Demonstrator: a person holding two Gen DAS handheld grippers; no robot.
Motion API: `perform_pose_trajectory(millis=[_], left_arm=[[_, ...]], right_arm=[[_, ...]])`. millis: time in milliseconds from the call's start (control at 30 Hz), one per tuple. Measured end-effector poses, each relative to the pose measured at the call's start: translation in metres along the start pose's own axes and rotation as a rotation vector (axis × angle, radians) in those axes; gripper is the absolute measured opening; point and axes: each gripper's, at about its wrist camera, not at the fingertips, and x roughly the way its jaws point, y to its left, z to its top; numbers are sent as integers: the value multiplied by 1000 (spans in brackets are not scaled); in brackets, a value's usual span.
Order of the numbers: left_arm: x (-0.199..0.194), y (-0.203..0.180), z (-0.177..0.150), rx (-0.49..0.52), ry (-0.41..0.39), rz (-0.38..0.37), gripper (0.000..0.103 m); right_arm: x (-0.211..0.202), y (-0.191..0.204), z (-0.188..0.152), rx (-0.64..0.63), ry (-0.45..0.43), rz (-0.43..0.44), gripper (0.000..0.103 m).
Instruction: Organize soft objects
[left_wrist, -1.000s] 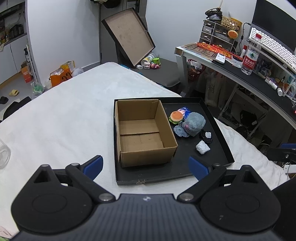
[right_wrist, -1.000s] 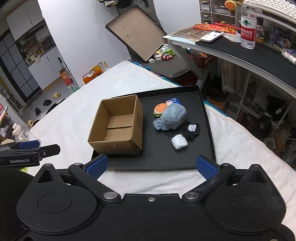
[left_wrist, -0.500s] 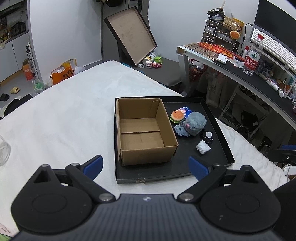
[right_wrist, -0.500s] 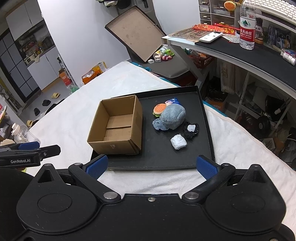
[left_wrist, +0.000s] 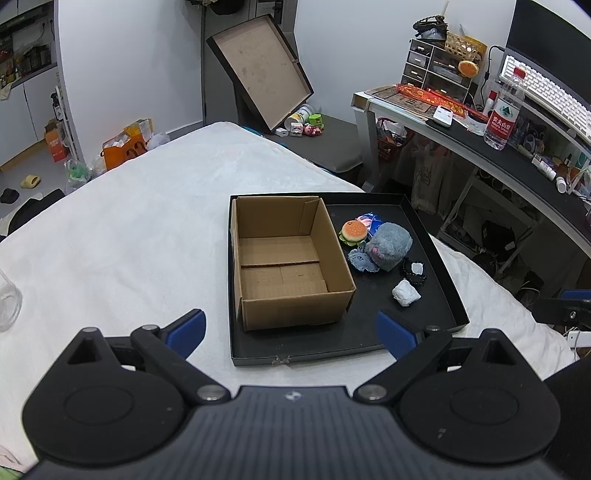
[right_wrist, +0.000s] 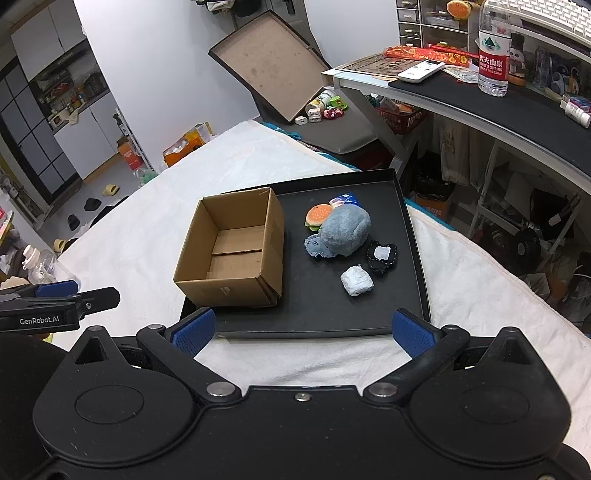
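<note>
Item: black tray (right_wrist: 413, 258) on a white-covered bed (left_wrist: 122, 236), ahead of both grippers.

Contents, left part: open cardboard box (left_wrist: 284, 258), nothing visible inside, standing straight ahead of the left gripper (left_wrist: 291, 330), whose jaws are spread wide and hold nothing.

Contents, right part: five soft pieces, all loose on the tray floor beyond the right gripper (right_wrist: 303, 330) (jaws likewise wide, nothing between them).
- grey plush (right_wrist: 345, 234), largest, touching the burger toy (right_wrist: 318, 217) at its far left.
- blue packet (right_wrist: 345, 200), partly hidden behind those two.
- black-edged pouch (right_wrist: 382, 256), just beside the plush on the near right.
- white wad (right_wrist: 356, 280), nearest the right jaws, apart from the rest.

Change noted: over the last second the tray and box sit slightly nearer and more centred in the left view; the right view is almost unaltered. No object has shifted.

Assessment: sorting has not begun; both grippers appear to be in approach. The white wad is the likeliest first pick, being closest and unobstructed.
</note>
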Motion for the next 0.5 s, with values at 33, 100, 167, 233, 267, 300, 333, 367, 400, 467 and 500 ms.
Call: perform_pose_trajectory(millis=[33, 100, 167, 233, 267, 300, 333, 367, 400, 467, 500], left_arm=[[0, 0, 0, -1, 0, 0, 98], [0, 0, 0, -1, 1, -1, 98], [0, 0, 0, -1, 0, 0, 98], [0, 0, 0, 0, -1, 0, 98], [0, 0, 0, 1, -1, 0, 98], [0, 0, 0, 0, 0, 0, 98], [0, 0, 0, -1, 0, 0, 98], [0, 0, 0, -2, 1, -1, 98], [0, 0, 0, -2, 0, -1, 98], [0, 0, 0, 0, -1, 0, 98], [0, 0, 0, 0, 0, 0, 98]], right_arm=[[0, 0, 0, 0, 0, 1, 103], [0, 0, 0, 0, 0, 0, 103], [1, 0, 0, 2, 1, 1, 103], [1, 0, -1, 2, 1, 1, 103], [1, 0, -1, 2, 1, 1, 103], [1, 0, -1, 3, 1, 1, 103], [1, 0, -1, 2, 1, 1, 103], [1, 0, -1, 2, 2, 0, 103], [1, 0, 0, 3, 2, -1, 103], [1, 0, -1, 4, 2, -2, 103], [1, 0, -1, 3, 1, -3, 103]])
